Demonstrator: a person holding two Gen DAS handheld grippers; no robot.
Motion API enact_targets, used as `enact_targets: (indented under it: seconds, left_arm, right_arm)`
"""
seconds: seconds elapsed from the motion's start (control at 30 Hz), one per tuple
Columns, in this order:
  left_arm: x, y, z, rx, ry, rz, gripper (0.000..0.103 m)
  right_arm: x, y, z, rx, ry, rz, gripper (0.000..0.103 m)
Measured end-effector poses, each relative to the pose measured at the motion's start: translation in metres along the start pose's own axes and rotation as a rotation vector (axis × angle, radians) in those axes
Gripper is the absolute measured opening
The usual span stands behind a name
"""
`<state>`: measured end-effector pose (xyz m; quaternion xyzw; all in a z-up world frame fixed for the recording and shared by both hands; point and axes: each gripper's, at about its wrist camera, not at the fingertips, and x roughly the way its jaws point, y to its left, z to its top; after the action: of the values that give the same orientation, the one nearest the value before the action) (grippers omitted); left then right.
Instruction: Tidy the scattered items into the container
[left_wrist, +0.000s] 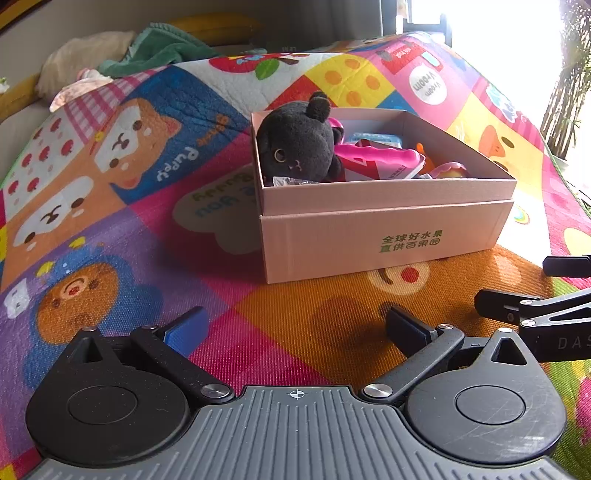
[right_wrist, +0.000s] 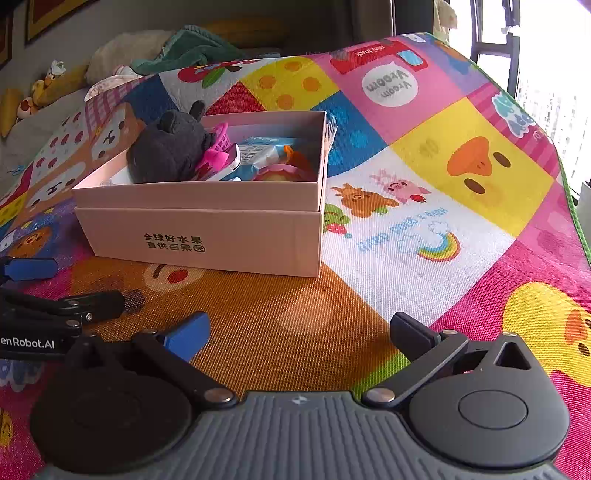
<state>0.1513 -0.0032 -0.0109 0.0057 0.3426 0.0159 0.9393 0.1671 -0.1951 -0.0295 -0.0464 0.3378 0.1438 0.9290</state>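
Observation:
A pink cardboard box (left_wrist: 388, 236) with green Chinese print stands on a colourful play mat; it also shows in the right wrist view (right_wrist: 207, 236). Inside lie a black plush cat (left_wrist: 299, 144) (right_wrist: 170, 147), a pink plastic toy (left_wrist: 380, 155) (right_wrist: 218, 157), a blue-white packet (right_wrist: 266, 147) and a pink round toy (left_wrist: 450, 170) (right_wrist: 284, 172). My left gripper (left_wrist: 295, 328) is open and empty, low over the mat in front of the box. My right gripper (right_wrist: 299, 332) is open and empty, in front of the box's right corner.
The play mat (right_wrist: 424, 229) covers the floor. A green cloth (left_wrist: 159, 51) and a cream cushion (left_wrist: 81, 55) lie beyond its far edge by a sofa. A bright window (right_wrist: 546, 74) and plants (left_wrist: 569, 85) are at the right. Each gripper shows at the other view's edge.

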Motion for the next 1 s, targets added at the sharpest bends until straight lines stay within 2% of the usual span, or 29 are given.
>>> enact_targets:
  seconds: [1.0]
  left_arm:
    - [0.0001, 0.0001, -0.0006, 0.0, 0.0, 0.0, 0.103]
  right_arm:
    - [0.0016, -0.0022, 0.0003, 0.0, -0.001, 0.0, 0.103]
